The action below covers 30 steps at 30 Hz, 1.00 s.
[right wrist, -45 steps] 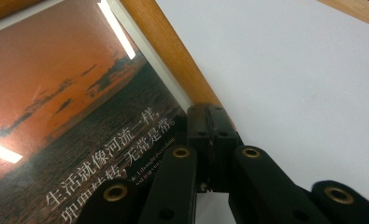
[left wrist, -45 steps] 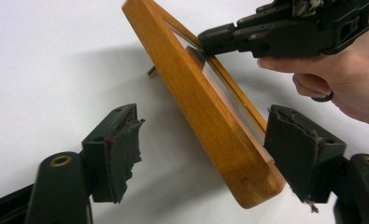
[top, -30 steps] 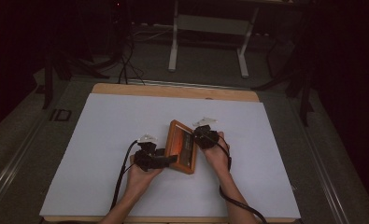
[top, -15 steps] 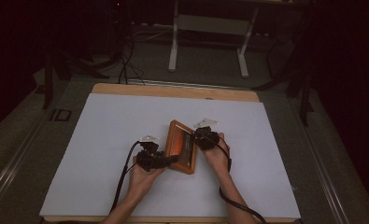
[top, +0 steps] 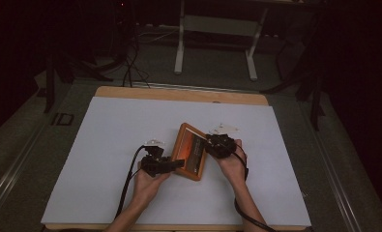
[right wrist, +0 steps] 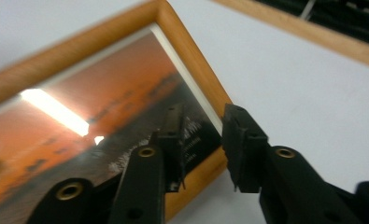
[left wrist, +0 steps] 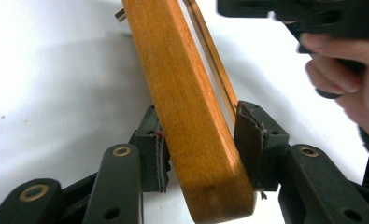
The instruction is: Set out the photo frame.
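Here the left hand-held gripper (left wrist: 201, 154) clamps an orange wooden picture frame (left wrist: 187, 107) (glossy sunset print); right hand-held gripper (right wrist: 203, 149) released.

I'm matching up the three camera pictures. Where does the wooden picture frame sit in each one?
High view: picture frame just below centre, between both grippers.
Left gripper view: its wooden edge runs top to bottom, between the jaws.
Right gripper view: its glass front covers the left half.
Shared landmark: the white table cover.
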Each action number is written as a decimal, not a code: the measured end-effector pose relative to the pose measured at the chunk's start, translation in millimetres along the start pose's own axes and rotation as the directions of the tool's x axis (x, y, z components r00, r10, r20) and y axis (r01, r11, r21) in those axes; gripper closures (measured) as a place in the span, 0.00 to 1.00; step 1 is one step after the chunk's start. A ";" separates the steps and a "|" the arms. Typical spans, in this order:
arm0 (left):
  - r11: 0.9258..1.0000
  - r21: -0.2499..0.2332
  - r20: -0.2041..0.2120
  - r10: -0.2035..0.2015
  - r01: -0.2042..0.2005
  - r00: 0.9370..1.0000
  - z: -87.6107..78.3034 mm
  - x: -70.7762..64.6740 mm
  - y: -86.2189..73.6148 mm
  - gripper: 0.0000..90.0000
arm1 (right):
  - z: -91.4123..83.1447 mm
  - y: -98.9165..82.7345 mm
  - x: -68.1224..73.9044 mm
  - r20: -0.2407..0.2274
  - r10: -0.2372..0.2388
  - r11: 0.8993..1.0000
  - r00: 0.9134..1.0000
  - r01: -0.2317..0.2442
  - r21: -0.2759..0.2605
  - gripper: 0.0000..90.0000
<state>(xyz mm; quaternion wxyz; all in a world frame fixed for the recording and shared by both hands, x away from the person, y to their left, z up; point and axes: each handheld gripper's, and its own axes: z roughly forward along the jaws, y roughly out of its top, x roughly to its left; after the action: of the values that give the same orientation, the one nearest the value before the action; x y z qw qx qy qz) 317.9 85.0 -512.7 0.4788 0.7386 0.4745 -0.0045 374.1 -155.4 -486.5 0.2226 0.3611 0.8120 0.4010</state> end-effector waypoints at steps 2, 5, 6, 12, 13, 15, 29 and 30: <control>1.000 -0.010 -0.001 0.014 -0.014 1.000 -0.3 -3.5 0.7 0.65 | -10.6 3.8 1.4 -0.006 -0.008 1.000 1.000 0.008 -0.023 0.72; 0.999 -0.030 0.009 0.037 -0.036 0.999 -1.5 -7.6 1.3 0.69 | -26.7 11.4 5.0 -0.010 -0.030 0.998 1.000 0.029 -0.054 0.68; 0.998 -0.037 0.006 0.049 -0.049 0.999 -1.6 -9.8 1.4 0.69 | -31.2 13.7 6.1 -0.009 -0.038 0.997 0.999 0.037 -0.064 0.68; 0.993 -0.050 -0.009 0.110 -0.111 0.994 0.2 -23.5 5.1 0.73 | -53.4 25.2 10.5 -0.015 -0.055 0.990 0.998 0.053 -0.130 0.66; 0.992 -0.046 -0.014 0.117 -0.117 0.993 0.7 -25.7 6.4 0.73 | -58.3 26.9 11.3 -0.016 -0.058 0.987 0.998 0.055 -0.151 0.65; 0.987 -0.035 -0.030 0.155 -0.156 0.987 1.8 -31.6 9.1 0.73 | -65.5 29.6 11.2 -0.014 -0.064 0.983 0.998 0.061 -0.171 0.65; 0.967 -0.012 -0.037 0.256 -0.256 0.966 7.9 -46.6 16.2 0.74 | -94.9 24.8 -4.4 0.019 0.007 0.970 1.000 -0.002 -0.244 0.93; 0.966 -0.012 -0.037 0.259 -0.260 0.965 8.5 -47.7 16.8 0.74 | -96.1 24.0 -5.2 0.022 0.014 0.969 1.000 -0.008 -0.248 0.96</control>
<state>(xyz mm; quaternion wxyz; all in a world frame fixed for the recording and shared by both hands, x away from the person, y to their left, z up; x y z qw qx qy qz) 307.4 44.2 -483.6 0.4729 0.7904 0.3822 0.0751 324.7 -196.5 -411.0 0.2734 0.3395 0.7508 0.4963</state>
